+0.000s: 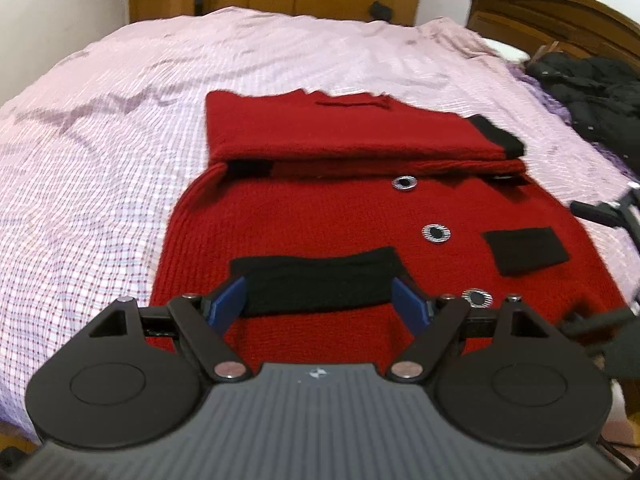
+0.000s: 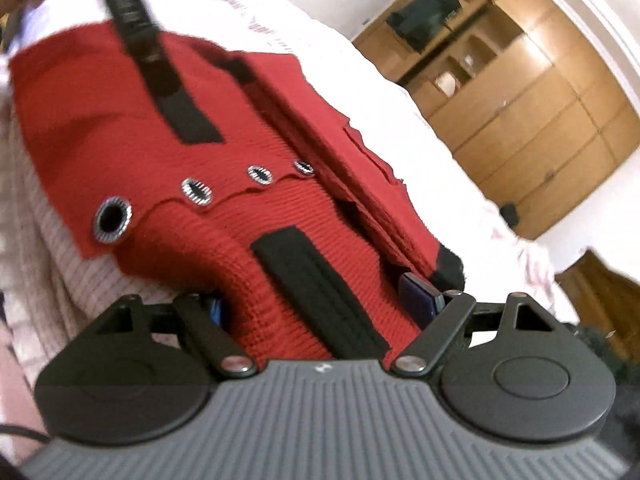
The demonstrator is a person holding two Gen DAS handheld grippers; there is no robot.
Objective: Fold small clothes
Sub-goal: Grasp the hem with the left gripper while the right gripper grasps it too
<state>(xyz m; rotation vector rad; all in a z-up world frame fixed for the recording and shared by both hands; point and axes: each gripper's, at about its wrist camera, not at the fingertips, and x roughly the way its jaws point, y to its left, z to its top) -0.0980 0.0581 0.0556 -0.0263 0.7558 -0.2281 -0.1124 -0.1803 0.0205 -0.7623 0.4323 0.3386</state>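
A small red knitted cardigan (image 1: 320,208) with black pocket patches and several silver-rimmed buttons lies on the bed, its top part folded down over the body. My left gripper (image 1: 320,300) is open above the near hem, its blue pads on either side of a black patch (image 1: 320,284). My right gripper (image 2: 320,300) is open, with the cardigan's (image 2: 248,184) side edge and a black patch (image 2: 320,296) lying between its blue fingers (image 2: 420,296). The right gripper also shows at the right edge of the left wrist view (image 1: 612,212).
The bed (image 1: 120,152) has a pink checked sheet. A dark jacket (image 1: 592,88) lies at the far right by the wooden headboard (image 1: 552,12). Wooden wardrobes (image 2: 532,92) stand behind the bed.
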